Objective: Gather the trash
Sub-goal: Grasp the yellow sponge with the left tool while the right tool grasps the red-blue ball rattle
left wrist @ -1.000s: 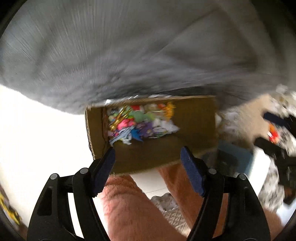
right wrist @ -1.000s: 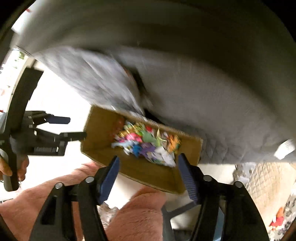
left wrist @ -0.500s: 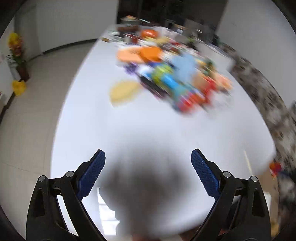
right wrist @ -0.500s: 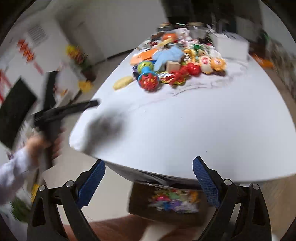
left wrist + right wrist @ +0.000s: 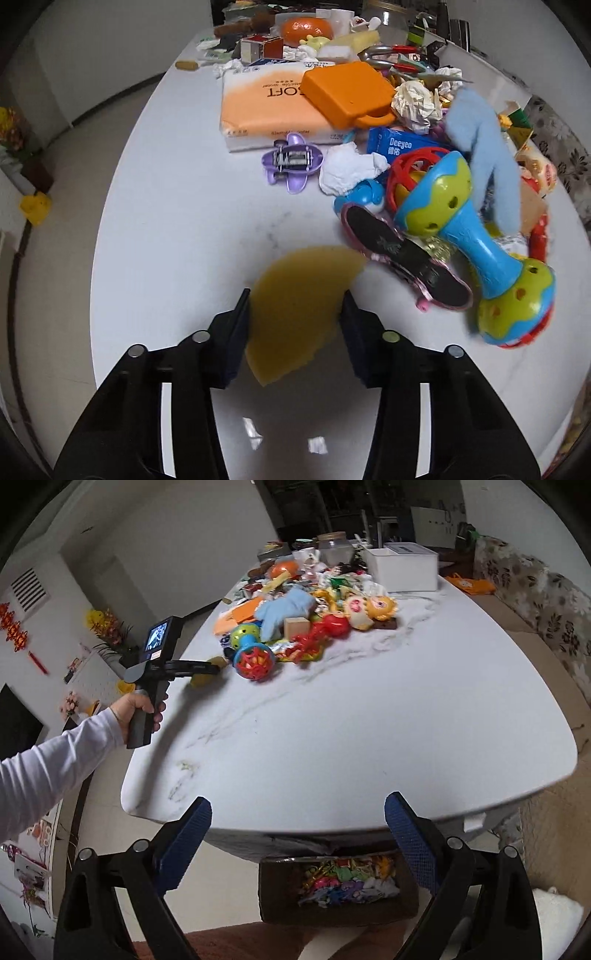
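1. The left gripper (image 5: 295,314) has its jaws closing around the yellow scrap (image 5: 299,295), which lies on the white bench (image 5: 177,221).
2. The right gripper (image 5: 297,834) hangs with jaws spread wide and nothing between them, above the cardboard box (image 5: 273,912).

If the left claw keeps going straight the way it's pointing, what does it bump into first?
Probably the flat yellow piece on the white table. It already lies between the closing fingers of the left claw. Whether they touch it yet is unclear.

Left gripper (image 5: 294,314) angled down, jaws closing, right gripper (image 5: 297,825) spread wide
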